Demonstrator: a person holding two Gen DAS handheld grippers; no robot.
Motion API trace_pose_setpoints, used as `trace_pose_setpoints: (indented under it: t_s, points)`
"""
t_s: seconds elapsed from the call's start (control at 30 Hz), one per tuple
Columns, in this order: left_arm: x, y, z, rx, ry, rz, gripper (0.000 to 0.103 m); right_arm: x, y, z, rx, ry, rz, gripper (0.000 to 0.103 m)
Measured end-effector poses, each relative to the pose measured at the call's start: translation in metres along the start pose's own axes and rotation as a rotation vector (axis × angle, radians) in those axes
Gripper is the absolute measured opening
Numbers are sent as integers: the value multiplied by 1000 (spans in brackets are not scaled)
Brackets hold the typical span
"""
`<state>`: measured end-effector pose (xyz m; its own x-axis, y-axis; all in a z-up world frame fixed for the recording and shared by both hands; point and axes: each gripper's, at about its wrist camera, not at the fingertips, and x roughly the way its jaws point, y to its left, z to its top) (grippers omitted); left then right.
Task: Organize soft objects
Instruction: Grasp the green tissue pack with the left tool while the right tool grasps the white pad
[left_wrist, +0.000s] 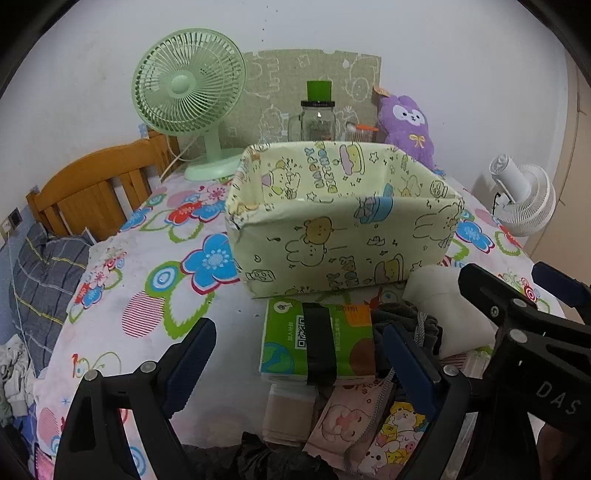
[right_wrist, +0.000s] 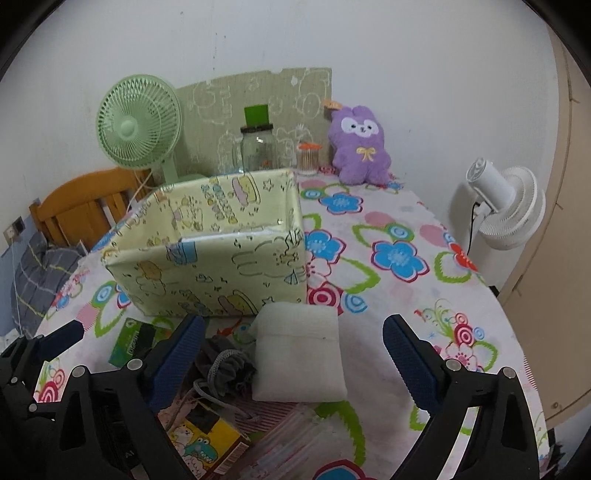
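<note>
Left gripper (left_wrist: 299, 356) spread wide, grasping nothing; green tissue pack (left_wrist: 317, 341) between its fingers. Right gripper (right_wrist: 293, 356) likewise released; white cushion (right_wrist: 300, 356) between fingers. Yellow-green box (left_wrist: 343, 218) just beyond both.

Pale yellow cartoon-print box (left_wrist: 343, 236) sits open-topped and upright on the table, nothing visible inside. Just in front: green tissue pack (left_wrist: 317, 341) lying flat, black band across it; dark grey drawstring pouch (right_wrist: 227, 371) bunched up; white folded pad (right_wrist: 299, 354) flat beside the pouch, near box's front corner.
</note>
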<state>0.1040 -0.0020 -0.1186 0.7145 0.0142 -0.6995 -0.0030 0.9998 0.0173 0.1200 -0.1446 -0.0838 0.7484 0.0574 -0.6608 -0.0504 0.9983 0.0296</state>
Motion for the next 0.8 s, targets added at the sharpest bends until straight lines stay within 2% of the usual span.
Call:
trace_pose_setpoints:
  t_s: [0.27,0.53,0.8]
  points:
    - [20,-2,-2,6,58,2,91,19,1,-4,7,55,0,96]
    - [29,-3,0,2,67,3,83,39,-5,-5,31,113,-3,93]
    - [41,-4,2,2,89,5,83,55,-5,-8,41,160,-4,93]
